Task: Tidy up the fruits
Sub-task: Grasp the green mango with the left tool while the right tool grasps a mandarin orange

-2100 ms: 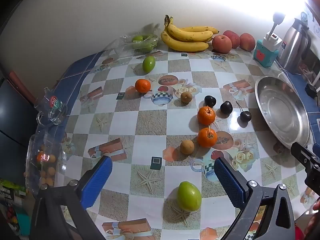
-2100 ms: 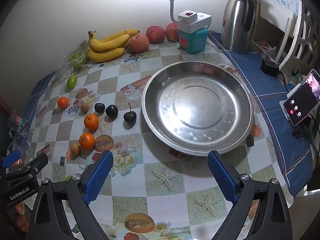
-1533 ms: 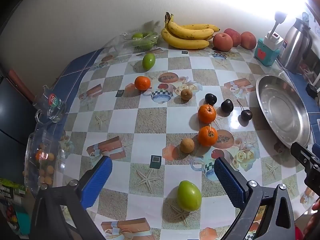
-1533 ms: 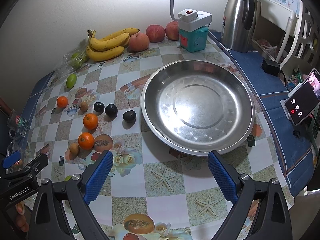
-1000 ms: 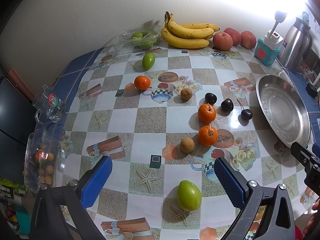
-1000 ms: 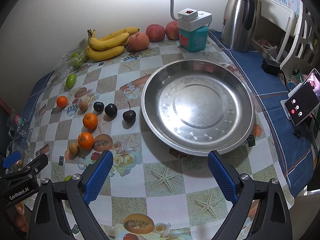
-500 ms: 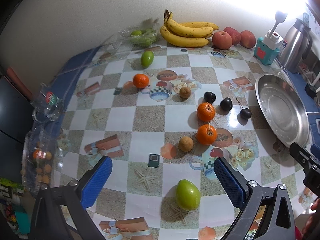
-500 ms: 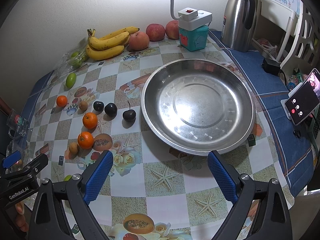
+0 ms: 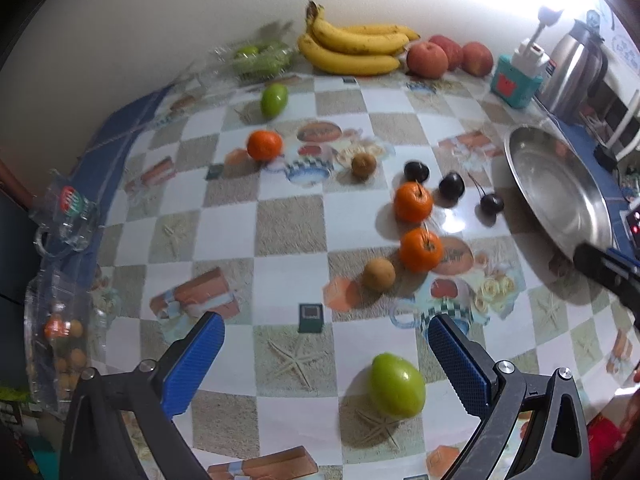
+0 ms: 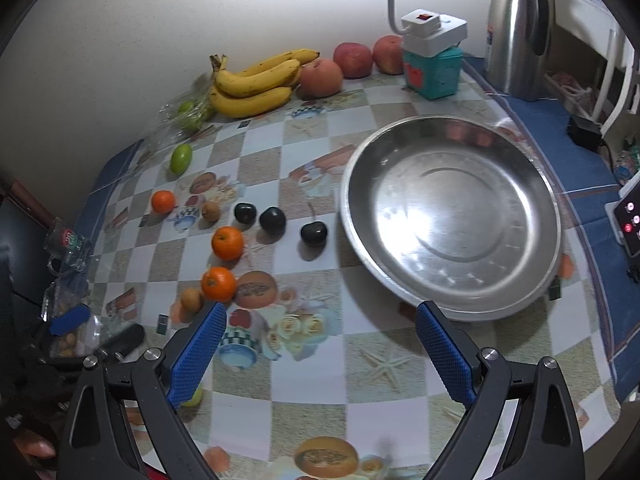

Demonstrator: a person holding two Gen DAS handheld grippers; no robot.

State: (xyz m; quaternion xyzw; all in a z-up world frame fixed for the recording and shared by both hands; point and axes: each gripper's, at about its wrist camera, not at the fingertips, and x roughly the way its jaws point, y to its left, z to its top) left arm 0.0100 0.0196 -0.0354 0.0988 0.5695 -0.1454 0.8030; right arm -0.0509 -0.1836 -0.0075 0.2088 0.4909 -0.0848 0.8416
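Both grippers' fingers (image 9: pixel 192 364) spread, unobstructed.

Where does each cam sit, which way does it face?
Left wrist: on the left hand-held gripper, facing the green fruit on the table; its open blue fingers show.
Right wrist: on the right hand-held gripper, facing the steel plate; open fingers show.
Shared: bananas, oranges, dark plums, plate.

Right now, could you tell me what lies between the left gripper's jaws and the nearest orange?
In the left wrist view, the green fruit sits between the open jaws, and a small brown fruit lies just before the orange, touching it.
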